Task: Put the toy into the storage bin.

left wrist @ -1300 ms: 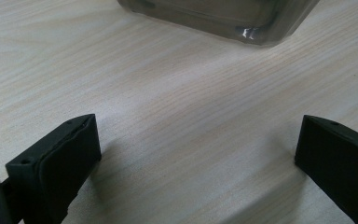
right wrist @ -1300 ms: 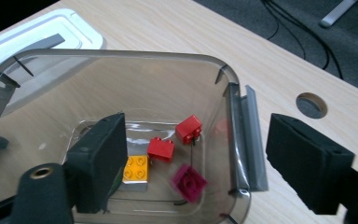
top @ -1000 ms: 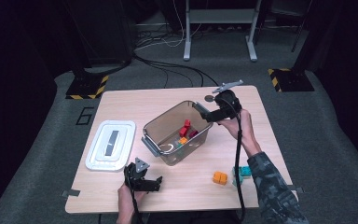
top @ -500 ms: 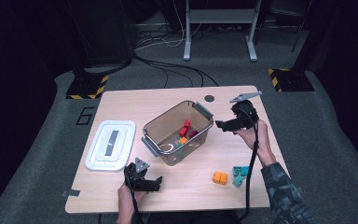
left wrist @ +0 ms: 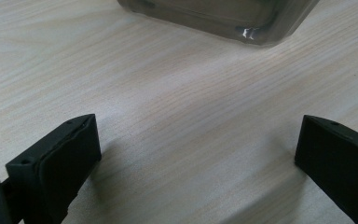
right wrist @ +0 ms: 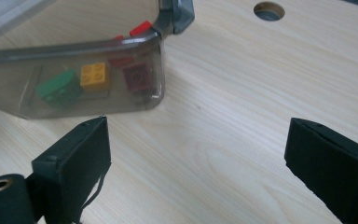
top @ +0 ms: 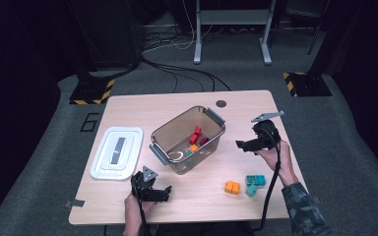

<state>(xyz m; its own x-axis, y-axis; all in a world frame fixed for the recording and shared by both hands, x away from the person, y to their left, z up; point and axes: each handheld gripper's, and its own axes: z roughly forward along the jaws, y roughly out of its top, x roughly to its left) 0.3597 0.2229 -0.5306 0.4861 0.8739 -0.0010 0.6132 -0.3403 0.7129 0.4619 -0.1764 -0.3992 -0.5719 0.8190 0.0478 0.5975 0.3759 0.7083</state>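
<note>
**Both claws empty, bricks split between bin and worktop**

High view: a clear plastic bin [top: 188,139] with grey latch handles stands near the middle of the wooden worktop [top: 128,105], turned at an angle. Inside it lie a red brick [top: 196,133], an orange one and a greenish one, close together toward its right-hand end. The bin's white lid [top: 116,152] lies flat on the worktop just to its left, apart from it.

Right claw [top: 239,144]: held in the person's right hand [top: 275,155] to the right of the bin, pointing toward it, near but not touching. Its jaws have just been opening and now stand wide apart with nothing between them; the right gripper view shows bare wood in the gap. Beyond the jaws that view shows the bin's corner, with a green brick [right wrist: 56,87], a yellow-orange brick [right wrist: 94,75] and a dark red brick [right wrist: 140,76] seen through the wall, and a round hole [right wrist: 269,10] in the worktop farther off.

Left claw [top: 164,192]: held near the front edge of the worktop, below the bin and well apart from the right claw. Jaws wide apart, nothing between them; the left gripper view shows bare wood and the bin's lower wall ahead.

Loose on the worktop, front right: an orange brick [top: 232,187] and, just beside it, two teal bricks [top: 255,181]. They lie below the right hand, untouched.
</note>
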